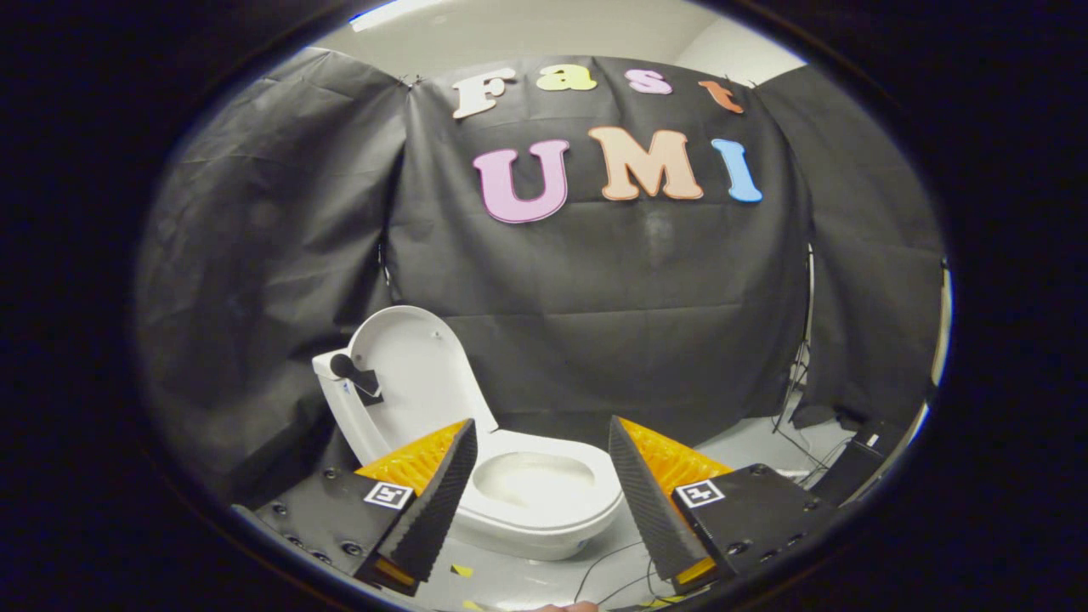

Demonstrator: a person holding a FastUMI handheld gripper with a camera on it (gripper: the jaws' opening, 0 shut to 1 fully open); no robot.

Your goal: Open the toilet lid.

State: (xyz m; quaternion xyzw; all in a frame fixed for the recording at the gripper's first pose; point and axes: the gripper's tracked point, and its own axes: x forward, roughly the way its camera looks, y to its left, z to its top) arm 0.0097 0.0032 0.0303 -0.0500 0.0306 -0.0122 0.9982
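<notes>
Tongs (541,493) stand wide apart with nothing between the fingers, held back from the toilet (544,510) and looking down on it from the front. Seen through the gap between the fingers is the bowl, its seat (595,501) lying flat on the rim. Beyond the fingers and a little to their left the lid (421,374) is already upright, tipped back against the tank (340,399) with its underside facing the tongs. So the job looks done, or as good as done.

As for handling, the lid reads as a thin moulded plastic shell: light, stiff, smooth and likely slippery under a pinch. It turns on a hinge at the back of the seat, so force should follow that arc and not pull straight. The best hold would be the free edge farthest from the hinge, now at the top, one finger on each face. Being glossy, it may slide out of a loose grip, and if let go short of its rest it could drop and bang on the seat. Thin cables (612,578) lie on the floor (748,446) in front of the bowl.
</notes>
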